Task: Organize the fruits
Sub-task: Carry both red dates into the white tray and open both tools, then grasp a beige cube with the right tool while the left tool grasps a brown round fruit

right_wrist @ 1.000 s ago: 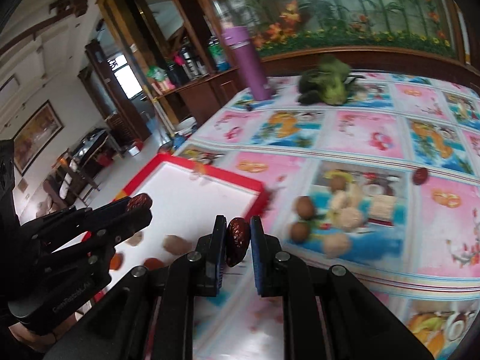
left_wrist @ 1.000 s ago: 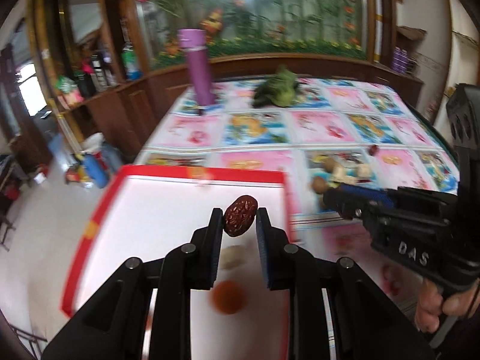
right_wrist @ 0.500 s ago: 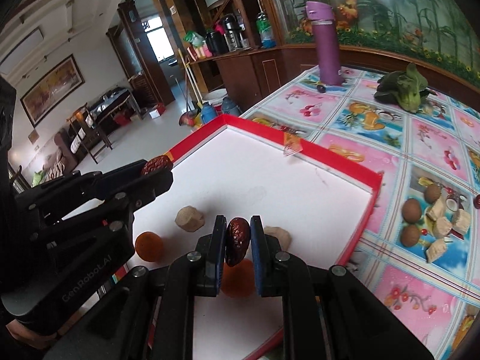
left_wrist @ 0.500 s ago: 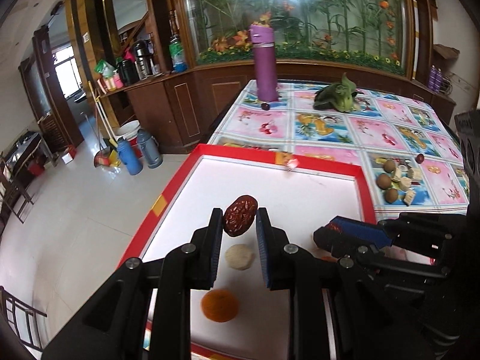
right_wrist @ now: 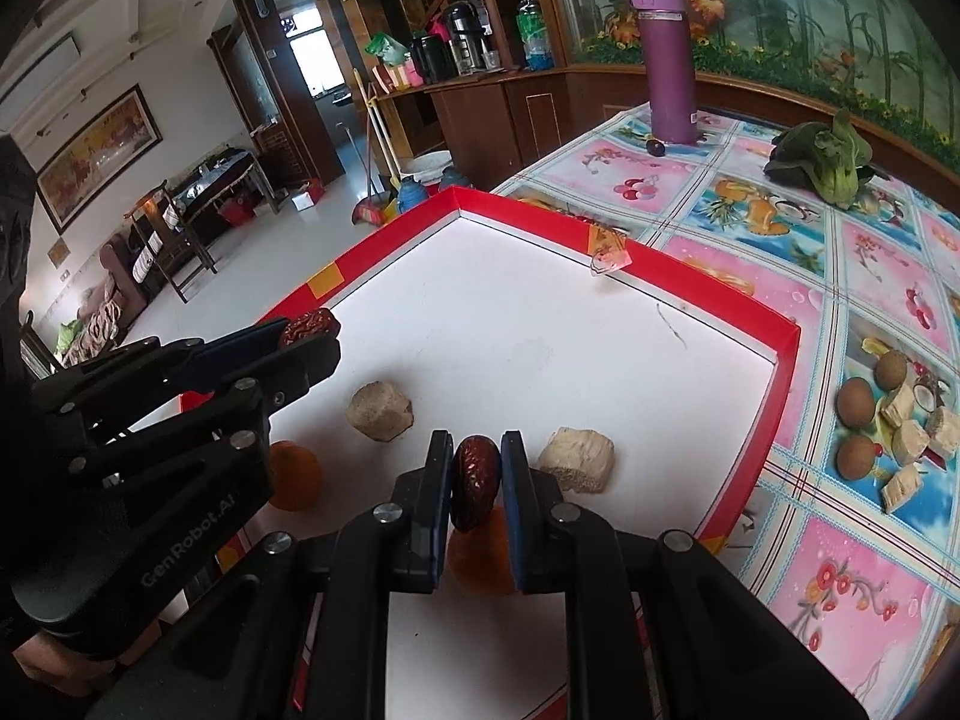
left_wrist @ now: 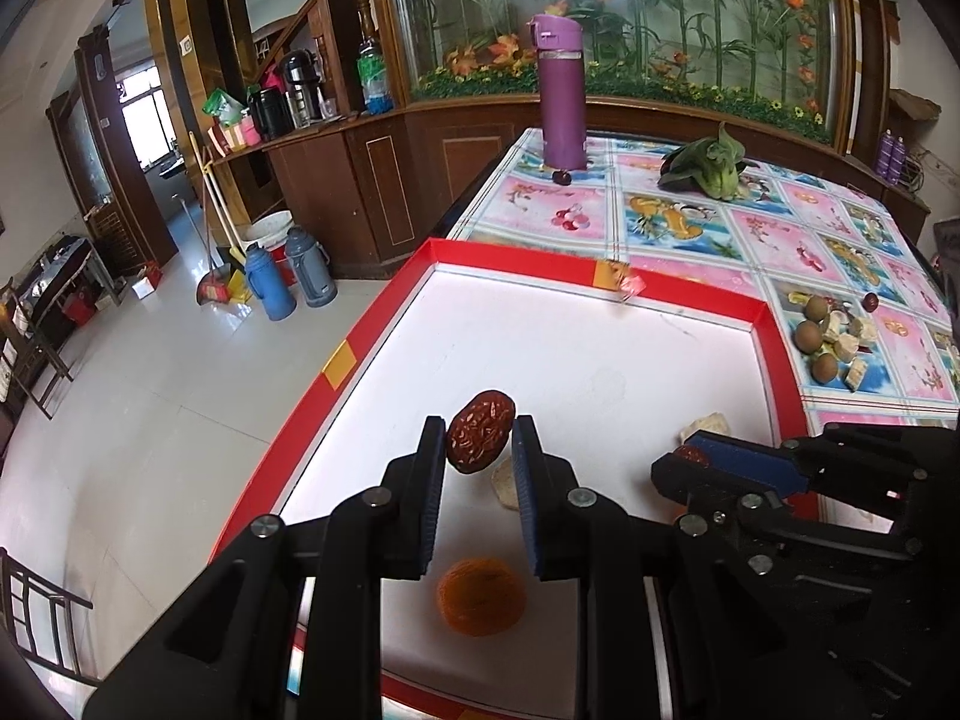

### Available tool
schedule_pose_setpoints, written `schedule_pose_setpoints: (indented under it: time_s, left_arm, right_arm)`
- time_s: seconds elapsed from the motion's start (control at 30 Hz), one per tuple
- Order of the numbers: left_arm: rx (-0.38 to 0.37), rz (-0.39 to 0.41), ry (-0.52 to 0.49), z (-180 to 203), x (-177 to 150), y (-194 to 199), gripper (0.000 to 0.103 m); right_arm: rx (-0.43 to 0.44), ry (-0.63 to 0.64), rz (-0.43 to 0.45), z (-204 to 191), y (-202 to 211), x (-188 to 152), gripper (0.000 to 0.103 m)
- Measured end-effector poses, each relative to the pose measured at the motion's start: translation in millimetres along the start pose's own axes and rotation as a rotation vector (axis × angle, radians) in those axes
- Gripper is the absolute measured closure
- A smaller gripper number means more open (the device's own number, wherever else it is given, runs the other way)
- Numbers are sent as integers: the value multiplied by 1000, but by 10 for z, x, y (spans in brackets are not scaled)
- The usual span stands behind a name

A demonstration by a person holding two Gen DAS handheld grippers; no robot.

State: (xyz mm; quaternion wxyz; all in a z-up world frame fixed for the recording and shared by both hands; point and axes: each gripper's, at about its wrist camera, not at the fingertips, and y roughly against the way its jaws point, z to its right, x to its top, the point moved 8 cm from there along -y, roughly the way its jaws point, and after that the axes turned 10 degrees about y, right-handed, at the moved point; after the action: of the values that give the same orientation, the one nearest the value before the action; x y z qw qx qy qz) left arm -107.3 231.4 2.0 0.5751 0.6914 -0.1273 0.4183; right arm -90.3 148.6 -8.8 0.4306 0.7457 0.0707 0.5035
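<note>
My left gripper (left_wrist: 479, 441) is shut on a wrinkled red date (left_wrist: 480, 431), held above the white floor of the red-rimmed tray (left_wrist: 522, 257). My right gripper (right_wrist: 475, 477) is shut on a second red date (right_wrist: 475, 480), low over the same tray (right_wrist: 708, 285). Under them lie two pale beige chunks (right_wrist: 380, 411) (right_wrist: 577, 457) and two orange fruits (left_wrist: 481, 597) (right_wrist: 294, 476). Each view shows the other gripper: the right one (left_wrist: 675, 468) at the right edge, the left one (right_wrist: 309, 336) at the left with its date (right_wrist: 307, 326).
On the patterned tablecloth right of the tray sit brown round fruits (right_wrist: 855, 401) and pale cubes (right_wrist: 912, 441). A purple flask (left_wrist: 562, 93), a small dark fruit (left_wrist: 562, 177) and a leafy green vegetable (left_wrist: 708, 165) stand at the far end. The table edge drops to tiled floor on the left.
Both grippers, each still holding its date, have moved left from above the tablecloth to over the tray, then lowered a little toward its floor.
</note>
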Motion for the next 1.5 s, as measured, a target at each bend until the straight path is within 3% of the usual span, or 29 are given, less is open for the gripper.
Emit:
schedule_pose_setpoints:
  time_s: [0.2, 0.23, 0.3, 0.37, 0.4, 0.73, 1.03, 1.5]
  left_arm:
    - [26, -25, 9, -36, -45, -67, 78]
    - [34, -34, 12, -46, -52, -84, 74]
    - [37, -42, 18, -60, -63, -91, 55]
    - [52, -27, 19, -77, -58, -66, 36]
    - [61, -18, 17, -80, -52, -47, 34]
    - [23, 7, -27, 201, 10, 96, 30]
    - [-43, 3, -105, 719, -22, 203, 30]
    - [-149, -49, -200, 1407, -220, 280, 30]
  right_arm:
    - [16, -2, -4, -10, -12, -20, 88]
    - [20, -3, 0, -8, 3, -21, 88]
    - [32, -11, -2, 15, 24, -26, 82]
    - [32, -24, 12, 66, 81, -27, 68]
    - [30, -26, 22, 90, 111, -24, 66]
    - [-37, -118, 113, 673, 528, -130, 65]
    - [-135, -269, 96, 1459, 843, -580, 65]
    - [-236, -274, 46, 1800, 753, -634, 65]
